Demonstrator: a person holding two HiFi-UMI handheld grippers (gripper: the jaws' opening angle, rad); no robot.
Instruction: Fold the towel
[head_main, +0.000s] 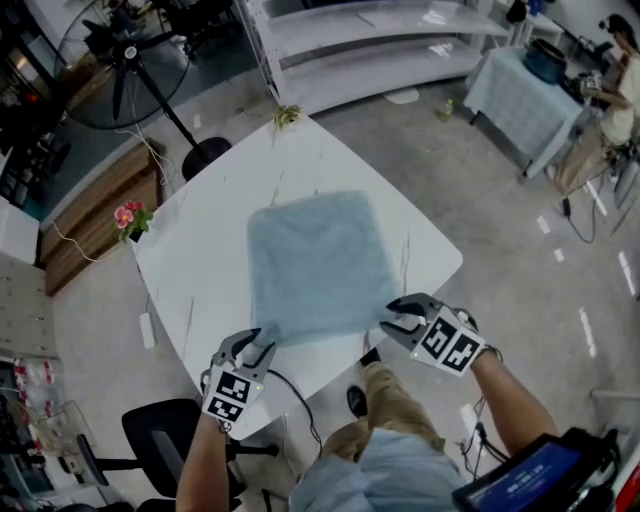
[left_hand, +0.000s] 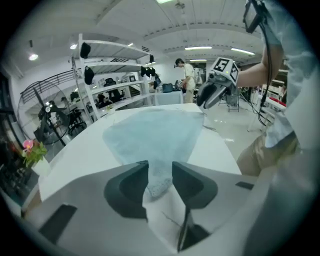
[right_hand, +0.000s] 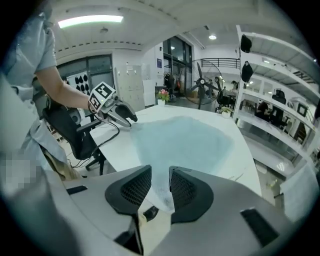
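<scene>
1. Towel (head_main: 315, 265): pale blue, lying flat and roughly square on the white table (head_main: 200, 250). Its near edge sits close to the table's near edge.
2. Left gripper (left_hand: 160, 167): jaws apart by a narrow gap. The towel's near-left corner lies in the gap, and the pads are not pinching it.
3. Right gripper (right_hand: 160, 175): narrow gap too. The near-right corner lies loose between its jaws.
4. The grippers are well apart, both angled down, one at each near corner.
5. Flowers (head_main: 130, 218) stand at the table's left corner.
</scene>
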